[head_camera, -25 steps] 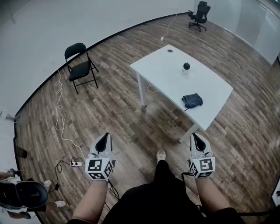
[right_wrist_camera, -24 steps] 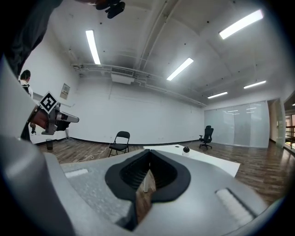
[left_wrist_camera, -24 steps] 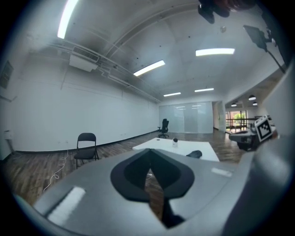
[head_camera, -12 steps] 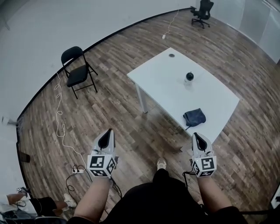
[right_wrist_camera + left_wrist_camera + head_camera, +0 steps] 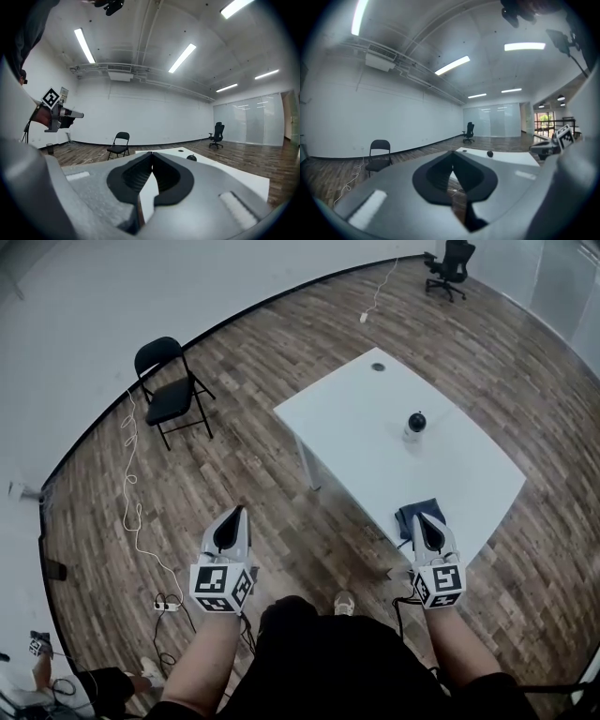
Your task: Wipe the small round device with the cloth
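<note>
Wood-plank floor (image 5: 244, 456) all round, white table (image 5: 375, 427) at right. Toward the far side of that table, small round device (image 5: 415, 421), black on a pale base, upright. At the near table edge, dark blue cloth (image 5: 409, 517), crumpled, partly hidden behind right gripper (image 5: 422, 523) in the head view. Jaws of right gripper pressed together, nothing between them. Left gripper (image 5: 232, 521) over bare floor to the left, well apart from the table, jaws likewise closed and empty. Black folding chair (image 5: 169, 395) at far left, office chair (image 5: 453, 263) at far right, white cable (image 5: 131, 474) trailing across the left floor.
</note>
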`<state>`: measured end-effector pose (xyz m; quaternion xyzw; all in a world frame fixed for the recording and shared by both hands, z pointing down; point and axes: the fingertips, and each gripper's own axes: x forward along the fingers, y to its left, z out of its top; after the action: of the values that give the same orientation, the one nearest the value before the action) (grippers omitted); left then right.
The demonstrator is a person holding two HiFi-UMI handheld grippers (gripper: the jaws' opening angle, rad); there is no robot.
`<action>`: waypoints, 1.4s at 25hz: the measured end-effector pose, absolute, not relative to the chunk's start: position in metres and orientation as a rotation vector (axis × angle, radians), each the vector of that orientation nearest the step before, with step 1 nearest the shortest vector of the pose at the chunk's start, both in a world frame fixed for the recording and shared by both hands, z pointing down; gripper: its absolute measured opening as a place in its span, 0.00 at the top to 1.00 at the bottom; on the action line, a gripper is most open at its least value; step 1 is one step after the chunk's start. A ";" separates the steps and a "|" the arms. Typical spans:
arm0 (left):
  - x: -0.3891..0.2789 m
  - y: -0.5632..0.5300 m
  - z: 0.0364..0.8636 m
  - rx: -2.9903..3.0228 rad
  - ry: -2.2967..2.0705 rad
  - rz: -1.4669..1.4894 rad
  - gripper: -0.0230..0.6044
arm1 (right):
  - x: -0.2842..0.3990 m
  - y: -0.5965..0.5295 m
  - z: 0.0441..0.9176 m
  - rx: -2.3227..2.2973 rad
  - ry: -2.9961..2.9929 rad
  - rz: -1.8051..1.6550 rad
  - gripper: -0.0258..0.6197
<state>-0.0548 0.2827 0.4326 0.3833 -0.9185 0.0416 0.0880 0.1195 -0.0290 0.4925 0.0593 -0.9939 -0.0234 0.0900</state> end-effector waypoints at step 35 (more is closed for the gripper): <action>-0.249 0.073 0.475 1.776 -2.337 0.164 0.95 | 0.038 -0.091 0.496 0.731 -2.710 -0.093 0.96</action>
<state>-0.2488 0.0728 0.4745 0.6011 -0.7908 0.0554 0.1008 0.0378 -0.0909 0.4963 0.2568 -0.9516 -0.0327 0.1659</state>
